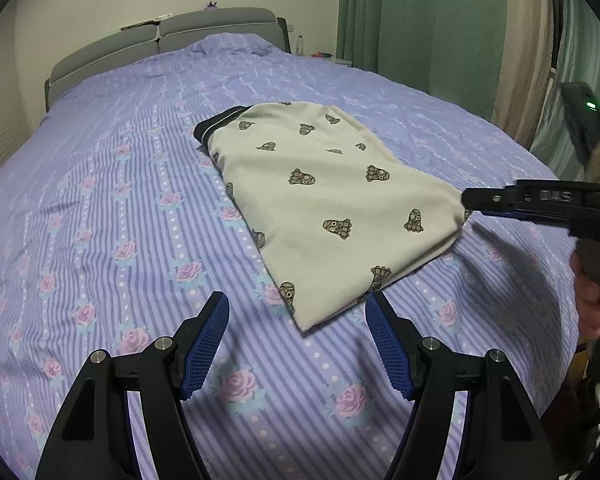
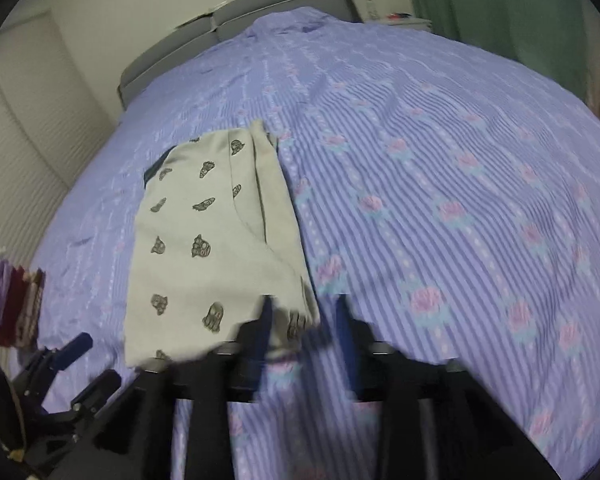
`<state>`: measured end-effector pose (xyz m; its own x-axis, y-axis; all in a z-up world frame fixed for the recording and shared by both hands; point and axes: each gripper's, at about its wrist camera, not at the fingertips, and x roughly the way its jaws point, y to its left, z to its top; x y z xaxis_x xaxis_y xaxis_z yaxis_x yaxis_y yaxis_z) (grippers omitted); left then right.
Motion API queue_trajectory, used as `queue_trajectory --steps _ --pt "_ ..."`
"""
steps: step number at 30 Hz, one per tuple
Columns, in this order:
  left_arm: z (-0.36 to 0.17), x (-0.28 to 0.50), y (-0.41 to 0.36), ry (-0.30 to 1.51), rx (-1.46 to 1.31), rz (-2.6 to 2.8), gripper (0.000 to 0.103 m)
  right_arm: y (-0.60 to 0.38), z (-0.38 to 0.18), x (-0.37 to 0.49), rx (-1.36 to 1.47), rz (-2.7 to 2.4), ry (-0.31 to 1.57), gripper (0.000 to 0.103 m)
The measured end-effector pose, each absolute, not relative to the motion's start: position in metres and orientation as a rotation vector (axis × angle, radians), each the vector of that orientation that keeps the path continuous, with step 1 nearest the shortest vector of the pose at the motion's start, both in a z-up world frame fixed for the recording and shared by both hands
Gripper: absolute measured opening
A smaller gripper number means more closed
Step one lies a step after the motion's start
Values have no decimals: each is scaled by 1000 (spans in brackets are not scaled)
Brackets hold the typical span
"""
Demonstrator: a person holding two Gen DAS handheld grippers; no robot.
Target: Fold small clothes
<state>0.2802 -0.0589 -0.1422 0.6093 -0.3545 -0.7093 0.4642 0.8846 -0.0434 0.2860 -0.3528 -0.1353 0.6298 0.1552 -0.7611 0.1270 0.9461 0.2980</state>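
Note:
A cream garment (image 1: 320, 200) with dark cartoon prints and a dark waistband lies folded flat on the purple striped bedspread (image 1: 120, 200). My left gripper (image 1: 298, 316) is open, hovering just above the bed at the garment's near corner, touching nothing. My right gripper (image 1: 466, 200) reaches in from the right at the garment's right corner. In the right wrist view the garment (image 2: 204, 248) lies ahead to the left. The right gripper (image 2: 306, 308) stands partly open and blurred, with the garment's near right corner between its fingers.
A grey headboard (image 1: 160, 36) stands at the far end of the bed. Green curtains (image 1: 420, 20) hang at the right. A nightstand with a bottle (image 1: 300, 44) is beside the headboard. A stack of folded clothes (image 2: 12, 304) sits at the bed's left edge.

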Motion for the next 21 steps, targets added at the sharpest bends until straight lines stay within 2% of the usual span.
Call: queue_trajectory --steps 9,21 --pt "-140 279 -55 782 139 -461 70 -335 -138 260 549 136 843 43" --pt "-140 278 -68 771 163 -487 70 -365 -172 289 727 27 868 42"
